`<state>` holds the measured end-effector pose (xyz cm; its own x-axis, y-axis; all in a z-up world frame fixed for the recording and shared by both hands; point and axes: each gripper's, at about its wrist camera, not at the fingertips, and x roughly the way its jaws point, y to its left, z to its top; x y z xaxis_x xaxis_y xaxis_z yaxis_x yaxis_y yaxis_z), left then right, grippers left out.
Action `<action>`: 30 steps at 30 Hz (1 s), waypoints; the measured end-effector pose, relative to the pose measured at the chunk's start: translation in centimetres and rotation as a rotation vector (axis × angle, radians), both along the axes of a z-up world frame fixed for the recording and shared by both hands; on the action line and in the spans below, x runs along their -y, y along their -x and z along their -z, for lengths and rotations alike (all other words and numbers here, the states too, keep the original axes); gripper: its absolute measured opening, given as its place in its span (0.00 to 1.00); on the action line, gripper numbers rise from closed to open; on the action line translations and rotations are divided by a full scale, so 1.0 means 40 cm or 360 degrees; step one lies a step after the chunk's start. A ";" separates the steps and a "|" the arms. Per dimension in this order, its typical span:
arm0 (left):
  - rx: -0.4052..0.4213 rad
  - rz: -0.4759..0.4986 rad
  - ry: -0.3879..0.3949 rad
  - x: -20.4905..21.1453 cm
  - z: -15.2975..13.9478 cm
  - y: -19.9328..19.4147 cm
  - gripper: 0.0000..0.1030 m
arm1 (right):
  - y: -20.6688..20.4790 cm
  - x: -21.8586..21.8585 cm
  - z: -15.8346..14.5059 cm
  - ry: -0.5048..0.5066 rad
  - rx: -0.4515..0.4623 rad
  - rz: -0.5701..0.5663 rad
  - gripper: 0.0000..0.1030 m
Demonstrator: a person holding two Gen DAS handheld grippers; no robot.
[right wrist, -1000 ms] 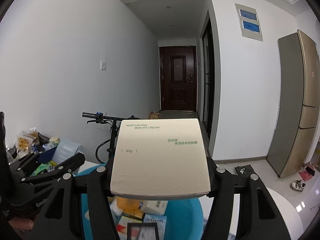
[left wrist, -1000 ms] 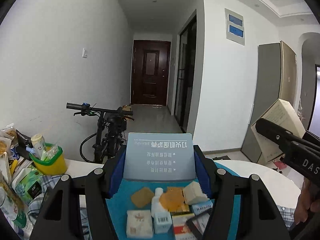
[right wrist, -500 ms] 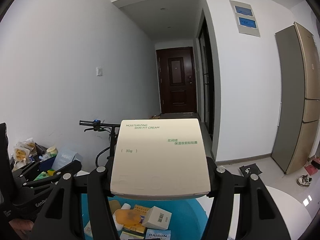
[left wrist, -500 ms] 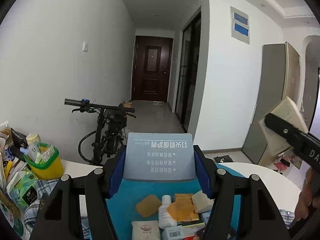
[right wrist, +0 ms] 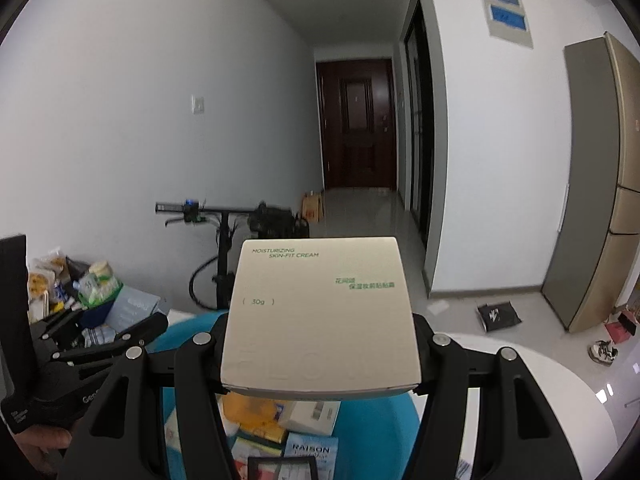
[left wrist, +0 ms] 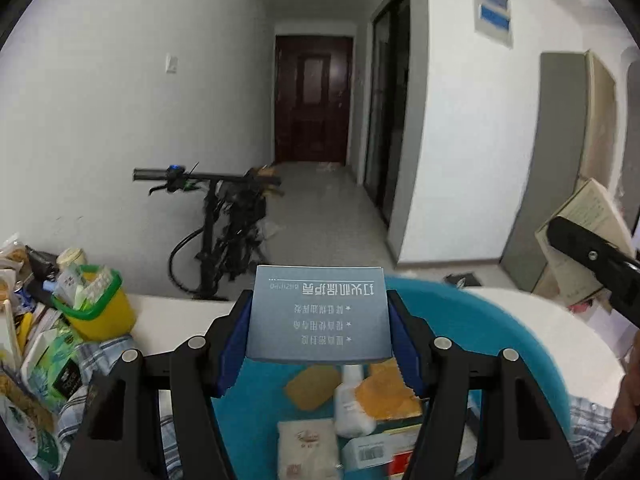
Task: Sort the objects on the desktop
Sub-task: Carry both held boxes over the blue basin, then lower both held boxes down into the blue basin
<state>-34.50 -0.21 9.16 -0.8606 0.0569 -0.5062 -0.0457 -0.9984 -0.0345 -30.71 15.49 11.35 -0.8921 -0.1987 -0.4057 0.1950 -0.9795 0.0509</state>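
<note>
Tongs (left wrist: 320,336) on the left, clamped on a blue box (left wrist: 320,316), and right tongs (right wrist: 320,356), clamped on a cream box (right wrist: 320,312), have sunk toward the blue bin (left wrist: 500,328); drop seems near.

Setting: private home, entry hallway end. Landmark: dark wooden front door (right wrist: 356,124) closing the corridor. Bicycle (right wrist: 224,240) parked against the wall nearer than the door; tall fridge (right wrist: 600,184) right of it; shoe (right wrist: 601,352) on the floor by the fridge.

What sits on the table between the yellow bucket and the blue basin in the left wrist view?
Bare white tabletop, partly hidden by the left gripper and the grey-blue box it holds.
</note>
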 end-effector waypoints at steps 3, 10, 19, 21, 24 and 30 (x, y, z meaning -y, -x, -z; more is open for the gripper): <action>0.0079 -0.0011 -0.0008 0.006 0.020 0.019 0.64 | 0.013 0.012 0.017 -0.0037 0.0057 -0.0012 0.57; 0.0244 -0.0013 0.0075 0.003 0.071 0.060 0.64 | 0.050 0.022 0.048 -0.0039 0.0216 -0.0144 0.57; 0.0518 0.0080 -0.0002 0.007 0.136 0.114 0.64 | 0.084 0.032 0.097 -0.0052 0.0396 -0.0241 0.57; 0.0572 0.0089 0.0020 -0.001 0.148 0.130 0.64 | 0.086 0.034 0.100 -0.0056 0.0414 -0.0253 0.57; 0.0632 0.0126 0.0035 -0.020 0.161 0.148 0.63 | 0.093 0.035 0.109 -0.0065 0.0439 -0.0267 0.57; 0.0834 0.0165 -0.0036 -0.031 0.215 0.189 0.64 | 0.115 0.040 0.139 -0.0059 0.0534 -0.0292 0.57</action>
